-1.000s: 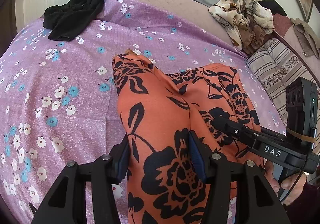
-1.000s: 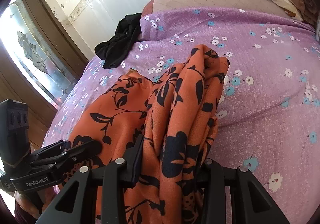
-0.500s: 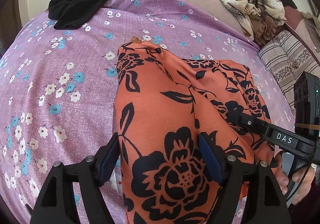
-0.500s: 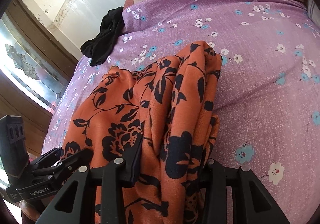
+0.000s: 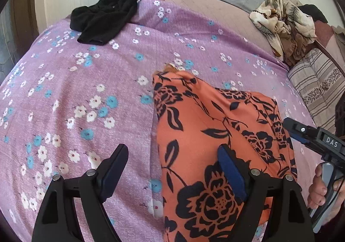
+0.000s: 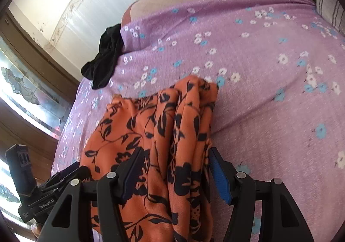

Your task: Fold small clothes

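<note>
While my left claw (image 5: 172, 168) stands spread wide with nothing between its pads, the orange floral garment (image 5: 215, 138) lies on the purple flowered bedspread (image 5: 86, 91), filling the lower centre and lower right of the left wrist frame. One of that claw's fingers (image 5: 230, 170) sits over the cloth; the other hangs over bare bedspread at lower left. In the right wrist frame the same garment (image 6: 163, 134) is bunched in long folds down the lower middle, running between the fingers of my right claw (image 6: 174, 173). Its jaws stand partly apart, the blue pad (image 6: 220, 177) on the frame's right just beside the fabric's edge; whether either pad presses it I cannot tell. A black garment (image 5: 105, 15) lies at the upper left of the bedspread, well apart. A beige patterned heap (image 5: 282, 24) sits upper right.
</note>
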`<action>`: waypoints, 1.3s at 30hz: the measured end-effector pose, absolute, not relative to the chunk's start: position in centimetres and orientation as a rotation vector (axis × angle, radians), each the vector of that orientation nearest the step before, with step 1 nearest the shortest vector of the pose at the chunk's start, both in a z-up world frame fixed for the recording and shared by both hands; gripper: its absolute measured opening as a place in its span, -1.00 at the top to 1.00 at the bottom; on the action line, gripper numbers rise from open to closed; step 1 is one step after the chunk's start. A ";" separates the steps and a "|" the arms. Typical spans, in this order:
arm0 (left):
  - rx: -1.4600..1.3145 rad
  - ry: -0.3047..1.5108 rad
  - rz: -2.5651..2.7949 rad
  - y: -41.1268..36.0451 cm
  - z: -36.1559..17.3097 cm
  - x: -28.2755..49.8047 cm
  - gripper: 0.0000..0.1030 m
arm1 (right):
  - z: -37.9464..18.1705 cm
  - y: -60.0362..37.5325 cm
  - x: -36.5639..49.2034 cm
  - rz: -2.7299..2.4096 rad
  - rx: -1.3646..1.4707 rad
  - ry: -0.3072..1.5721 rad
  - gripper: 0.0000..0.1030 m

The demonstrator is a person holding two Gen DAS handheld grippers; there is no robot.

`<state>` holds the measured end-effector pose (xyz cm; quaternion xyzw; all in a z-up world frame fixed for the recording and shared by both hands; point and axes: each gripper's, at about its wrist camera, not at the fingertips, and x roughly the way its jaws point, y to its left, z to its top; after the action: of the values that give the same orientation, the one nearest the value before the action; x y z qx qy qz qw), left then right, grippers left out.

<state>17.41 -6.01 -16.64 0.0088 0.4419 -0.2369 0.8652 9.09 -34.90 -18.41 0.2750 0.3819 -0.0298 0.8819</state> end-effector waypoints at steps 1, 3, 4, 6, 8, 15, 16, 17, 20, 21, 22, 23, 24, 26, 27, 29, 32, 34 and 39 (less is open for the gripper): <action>0.023 0.911 -0.481 -5.9 -16.5 17.5 -0.65 | -17.7 -35.1 8.8 -0.075 0.563 0.760 -0.25; 0.032 0.891 -0.454 -5.8 -16.3 17.8 -0.65 | -16.6 -35.2 8.1 -0.064 0.561 0.684 -0.25; 0.034 0.883 -0.445 -5.8 -16.3 17.9 -0.65 | -16.1 -35.0 7.9 -0.047 0.551 0.652 -0.25; 0.042 0.874 -0.437 -5.9 -16.3 18.0 -0.65 | -15.1 -33.9 8.0 0.006 0.508 0.618 -0.23; 0.075 0.874 -0.430 -6.4 -16.5 18.0 -0.65 | -15.1 -32.7 8.4 0.069 0.494 0.629 -0.17; 0.187 0.952 -0.349 -7.1 -19.4 18.6 -0.88 | -22.1 -31.7 12.1 0.029 0.518 0.994 -0.07; 0.179 0.961 -0.346 -6.9 -19.6 18.7 -0.91 | -22.2 -32.1 12.0 0.032 0.546 0.975 -0.07; 0.167 0.969 -0.346 -6.7 -19.6 18.8 -0.92 | -21.9 -32.3 11.9 0.036 0.562 0.969 -0.07; 0.133 0.981 -0.356 -6.2 -19.3 18.9 -0.92 | -21.3 -32.7 11.4 0.021 0.578 0.932 -0.07; 0.122 0.971 -0.355 -6.1 -18.9 18.8 -0.92 | -20.7 -32.8 11.2 0.008 0.572 0.897 -0.08; 0.116 0.955 -0.354 -6.1 -18.5 18.6 -0.92 | -19.8 -32.9 10.8 0.004 0.558 0.846 -0.08; 0.115 0.936 -0.352 -6.1 -18.1 18.4 -0.92 | -18.6 -32.8 10.3 0.012 0.539 0.779 -0.08; 0.119 0.915 -0.348 -6.0 -17.6 18.2 -0.92 | -17.5 -32.6 10.0 0.034 0.524 0.724 -0.10; 0.119 0.883 -0.340 -6.1 -17.0 18.0 -0.92 | -16.0 -32.3 9.9 0.092 0.510 0.666 -0.08; 0.119 0.876 -0.339 -6.1 -16.9 18.0 -0.92 | -15.8 -32.0 10.3 0.121 0.510 0.668 -0.04; 0.138 0.890 -0.329 -6.3 -17.3 18.2 -0.92 | -16.6 -31.6 11.7 0.142 0.515 0.716 0.04; 0.185 0.933 -0.318 -6.7 -18.8 18.5 -0.92 | -21.2 -31.6 14.9 0.108 0.573 0.945 0.06; 0.195 0.938 -0.313 -6.7 -19.4 18.6 -0.97 | -22.6 -32.3 15.2 0.097 0.617 0.953 0.23; 0.177 0.910 -0.300 -6.5 -19.1 18.0 -0.99 | -21.6 -32.0 14.5 0.111 0.593 0.937 0.12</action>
<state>18.01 -6.53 -19.11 0.0852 0.4372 -0.1439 0.8837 14.46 -31.97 -21.60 0.2812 0.4447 0.0527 0.8488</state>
